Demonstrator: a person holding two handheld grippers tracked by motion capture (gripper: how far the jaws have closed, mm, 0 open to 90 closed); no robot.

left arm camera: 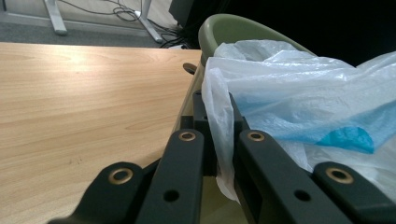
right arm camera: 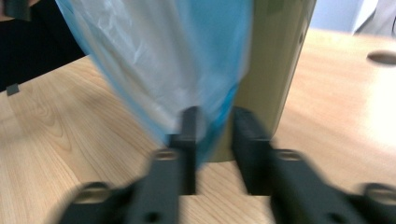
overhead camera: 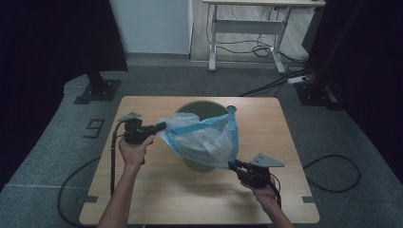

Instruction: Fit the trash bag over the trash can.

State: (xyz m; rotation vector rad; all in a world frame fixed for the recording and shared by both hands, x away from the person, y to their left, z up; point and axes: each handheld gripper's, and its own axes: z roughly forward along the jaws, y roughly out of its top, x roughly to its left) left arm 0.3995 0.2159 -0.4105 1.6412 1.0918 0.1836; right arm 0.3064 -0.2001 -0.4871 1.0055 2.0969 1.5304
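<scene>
An olive green bin (overhead camera: 202, 105) stands in the middle of the wooden table (overhead camera: 152, 190). A thin white bag with a blue band (overhead camera: 204, 137) is draped over the bin and stretched out to both sides. My left gripper (overhead camera: 164, 126) is at the bin's left, shut on the bag's edge; in the left gripper view the film (left arm camera: 289, 93) is pinched between the jaws of the left gripper (left arm camera: 217, 107), beside the bin's rim (left arm camera: 233, 28). My right gripper (overhead camera: 233, 165) is at the bin's near right. Its jaws stand apart, the right gripper (right arm camera: 215, 119) open with the bag (right arm camera: 177, 56) hanging loosely against one jaw, in front of the bin wall (right arm camera: 275, 70).
A round cable hole (overhead camera: 232, 108) sits in the tabletop just behind the bin. Bare wood lies in front of the bin and to its left. Beyond the table are a black stand base (overhead camera: 97, 90), a white desk frame (overhead camera: 247, 28) and floor cables (overhead camera: 332, 171).
</scene>
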